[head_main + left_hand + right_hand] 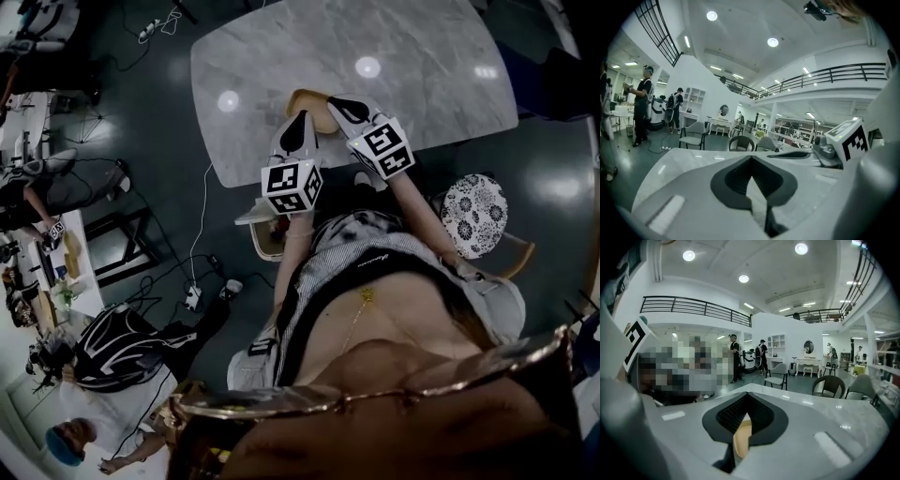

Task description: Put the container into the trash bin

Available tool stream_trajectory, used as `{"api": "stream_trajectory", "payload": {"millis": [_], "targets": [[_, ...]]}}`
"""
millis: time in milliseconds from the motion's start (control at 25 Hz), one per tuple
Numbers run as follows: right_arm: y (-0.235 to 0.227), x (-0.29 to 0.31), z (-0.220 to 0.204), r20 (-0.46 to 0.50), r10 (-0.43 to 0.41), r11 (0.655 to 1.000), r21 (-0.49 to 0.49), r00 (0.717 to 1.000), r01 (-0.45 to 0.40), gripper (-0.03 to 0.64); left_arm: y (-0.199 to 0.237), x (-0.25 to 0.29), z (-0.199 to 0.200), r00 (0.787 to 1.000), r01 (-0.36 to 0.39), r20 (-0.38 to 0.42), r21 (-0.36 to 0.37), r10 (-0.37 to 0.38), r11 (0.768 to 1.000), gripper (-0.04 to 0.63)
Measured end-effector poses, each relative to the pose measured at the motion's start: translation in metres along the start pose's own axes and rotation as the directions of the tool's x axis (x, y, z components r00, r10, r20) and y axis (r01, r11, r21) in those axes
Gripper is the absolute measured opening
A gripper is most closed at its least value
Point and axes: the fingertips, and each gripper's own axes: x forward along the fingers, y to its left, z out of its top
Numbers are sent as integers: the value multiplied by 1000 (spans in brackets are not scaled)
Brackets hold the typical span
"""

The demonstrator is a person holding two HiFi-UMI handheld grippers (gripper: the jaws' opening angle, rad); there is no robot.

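Note:
A tan, shallow container (312, 103) hangs over the near edge of the marble table (412, 66), held between both grippers. My left gripper (300, 117) grips its left side and my right gripper (336, 101) its right side. In the right gripper view, the right gripper (749, 399) has its jaws closed with a tan strip of the container (740, 439) pinched between the pads. The left gripper view shows the left gripper (751, 159) with its tips together; only a pale sliver with a small tan spot shows between its jaws. No trash bin is plainly recognisable.
A beige round-rimmed thing (270, 234) sits on the dark floor under the left gripper's marker cube, partly hidden. To the right stands a patterned white stool (473, 214). Cables (192, 281) run across the floor at left. People stand far left, with chairs (693, 133) beyond the table.

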Motion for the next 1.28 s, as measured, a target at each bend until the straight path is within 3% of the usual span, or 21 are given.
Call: {"api": "stream_trajectory", "payload": {"millis": [360, 600, 1160, 1280], "targets": [[-6, 34, -26, -97, 5, 1000, -1, 995, -5, 26, 21, 2, -3, 1000, 3, -27, -15, -3, 1000, 0], [-17, 56, -66, -210, 2, 1000, -10, 978, -4, 26, 26, 3, -6, 999, 4, -42, -23, -5, 1000, 0], [-58, 99, -180, -500, -69, 997, -64, 863, 43, 28, 38, 1, -22, 998, 2, -68, -48, -6, 999, 0], [-62, 106, -195, -543, -64, 997, -75, 837, 27, 106, 38, 2, -25, 997, 4, -74, -51, -8, 999, 0]]}}
